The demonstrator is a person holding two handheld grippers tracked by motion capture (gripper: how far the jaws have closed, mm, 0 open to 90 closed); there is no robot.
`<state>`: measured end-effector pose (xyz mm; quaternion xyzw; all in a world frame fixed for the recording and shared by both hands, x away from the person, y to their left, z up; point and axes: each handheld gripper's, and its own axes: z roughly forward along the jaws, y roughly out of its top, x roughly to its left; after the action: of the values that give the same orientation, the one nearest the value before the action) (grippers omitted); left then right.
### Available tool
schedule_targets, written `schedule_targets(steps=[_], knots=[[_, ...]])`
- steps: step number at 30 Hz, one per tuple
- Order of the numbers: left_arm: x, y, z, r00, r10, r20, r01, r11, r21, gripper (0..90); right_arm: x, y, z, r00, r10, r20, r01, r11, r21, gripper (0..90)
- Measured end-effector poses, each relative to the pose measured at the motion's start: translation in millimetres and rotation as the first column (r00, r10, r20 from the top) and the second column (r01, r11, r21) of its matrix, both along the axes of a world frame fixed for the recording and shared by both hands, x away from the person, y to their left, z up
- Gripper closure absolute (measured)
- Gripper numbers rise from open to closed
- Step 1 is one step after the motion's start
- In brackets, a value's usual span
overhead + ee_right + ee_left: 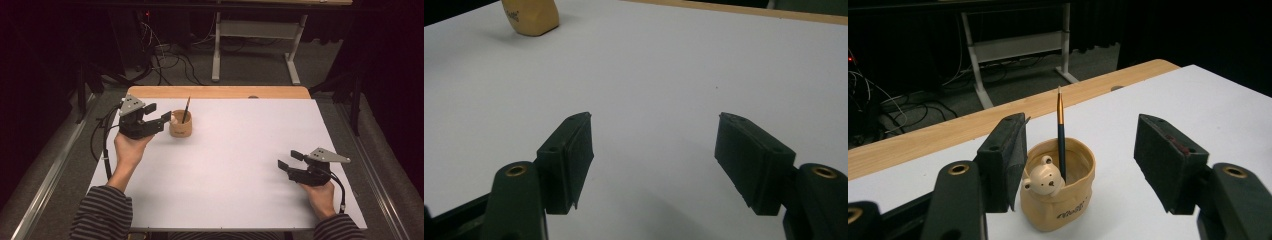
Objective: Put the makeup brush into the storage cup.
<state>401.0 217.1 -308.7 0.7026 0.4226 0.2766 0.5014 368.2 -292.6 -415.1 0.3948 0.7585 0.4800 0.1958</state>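
High view first: the left gripper sits right up by the little tan pot near the far-left part of the white table, jaws spread wide and holding nothing. One pad looks like it's just beside the pot's rim, though I can't tell if it's touching. A pen stands in the pot, leaning a bit. The right gripper is well apart, over on the near-right, jaws also released and empty.

Left gripper view: this is the good one. The pot sits between the two spread jaws, a bit ahead of the pads, nothing pressing on it. It looks like soft fabric or leather with a rolled top edge, so I'd guess it squishes if you pinch it and weighs next to nothing. There's a small bear figure on the rim, and the pen pokes up well past it. The pen is thin, stiff and probably slick, so I'd grab it on the upper shaft, clear of the rim, and pull straight up. Squeeze the pot itself and it'll likely just fold or tip.

Right gripper view: jaws wide apart over bare table, and the pot's base is far off in the top-left corner.
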Motion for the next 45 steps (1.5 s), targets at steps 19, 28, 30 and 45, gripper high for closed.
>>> schedule_targets(steps=[19,28,30,45], knots=[[-17.7,0.3,-0.5,0.9991,-0.031,0.030,0.031,0.9995,-0.009,38.0,0.0,0.2,0.1,1.0000,0.004,0.002,-0.004,1.000,-0.001,33.2],[-24.2,2.7,-4.0,0.9990,-0.039,0.023,0.040,0.9991,-0.015,37.9,0.0,0.2,0.0,1.0000,0.004,0.002,-0.004,1.000,-0.002,33.2],[-26.0,3.6,-4.8,0.9989,-0.040,0.023,0.041,0.9990,-0.021,37.8,-0.1,0.3,0.0,1.0000,0.005,0.002,-0.005,1.000,0.000,33.2],[-39.9,5.8,-13.7,0.9983,-0.057,0.010,0.057,0.9980,-0.026,37.0,-0.9,1.0,0.3,0.9999,0.012,0.004,-0.012,1.000,-0.001,33.2]])
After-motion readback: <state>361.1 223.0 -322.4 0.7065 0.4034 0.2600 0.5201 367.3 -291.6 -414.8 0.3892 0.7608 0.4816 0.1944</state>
